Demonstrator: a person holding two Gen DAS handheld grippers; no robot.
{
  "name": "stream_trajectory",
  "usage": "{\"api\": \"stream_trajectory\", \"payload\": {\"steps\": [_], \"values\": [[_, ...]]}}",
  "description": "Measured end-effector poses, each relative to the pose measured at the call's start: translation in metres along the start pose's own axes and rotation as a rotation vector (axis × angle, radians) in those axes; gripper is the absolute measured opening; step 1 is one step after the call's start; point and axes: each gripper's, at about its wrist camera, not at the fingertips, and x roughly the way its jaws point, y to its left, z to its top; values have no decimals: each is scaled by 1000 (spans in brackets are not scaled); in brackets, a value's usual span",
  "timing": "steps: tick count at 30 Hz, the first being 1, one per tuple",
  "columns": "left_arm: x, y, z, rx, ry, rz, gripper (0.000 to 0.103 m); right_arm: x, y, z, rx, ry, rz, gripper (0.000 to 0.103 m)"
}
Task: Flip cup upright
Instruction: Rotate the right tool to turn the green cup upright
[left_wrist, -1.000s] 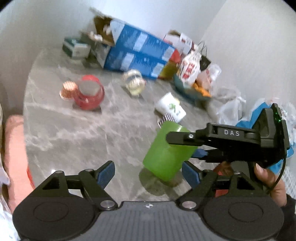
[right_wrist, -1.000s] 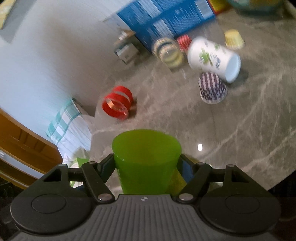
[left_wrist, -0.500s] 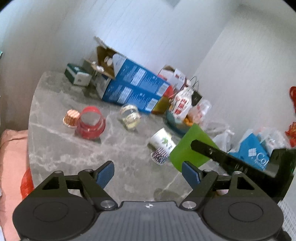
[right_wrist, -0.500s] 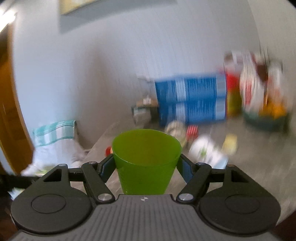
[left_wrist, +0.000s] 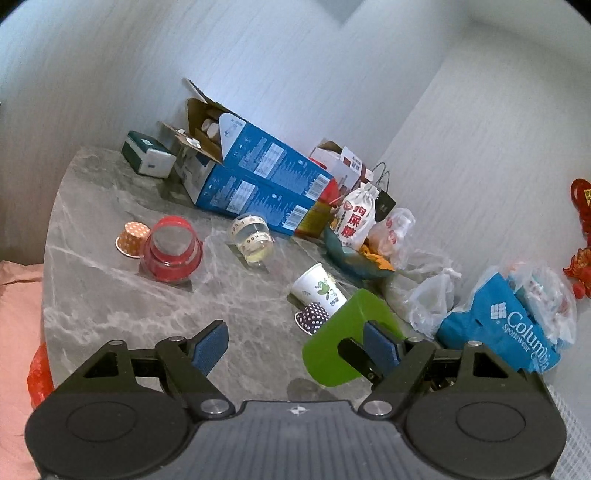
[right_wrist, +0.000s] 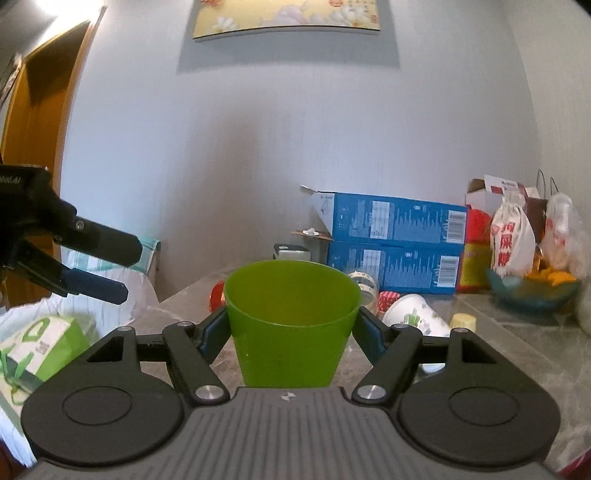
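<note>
The green plastic cup (right_wrist: 291, 321) sits between my right gripper's (right_wrist: 291, 328) fingers, which are shut on its sides, wide end pointing away from the camera. In the left wrist view the cup (left_wrist: 332, 347) hangs tilted above the marble table (left_wrist: 110, 295), at the lower right, with a right gripper finger across it. My left gripper (left_wrist: 295, 345) is open and empty, just left of the cup. It also shows at the left edge of the right wrist view (right_wrist: 92, 266).
On the table lie a red-lidded jar (left_wrist: 170, 254), an orange dotted paper cup (left_wrist: 131, 238), a clear jar (left_wrist: 253, 240), a white printed cup (left_wrist: 319, 290) and a dark dotted cup (left_wrist: 312, 317). Blue boxes (left_wrist: 258, 184), bags and a bowl (left_wrist: 354, 258) crowd the back.
My right gripper has lifted the green cup off the table and turned it, so its view swung from the tabletop to the wall. The left gripper stayed open and tilted up.
</note>
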Motion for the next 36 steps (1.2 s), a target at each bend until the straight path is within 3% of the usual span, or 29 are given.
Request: {"api": "stream_trajectory", "payload": {"steps": [7, 14, 36], "values": [[7, 5, -4, -6, -4, 14, 83, -5, -2, 2, -8, -60, -16, 73], [18, 10, -4, -14, 13, 20, 83, 13, -16, 0, 56, 30, -34, 73], [23, 32, -8, -60, 40, 40, 83, 58, -7, -6, 45, 137, -51, 73]]}}
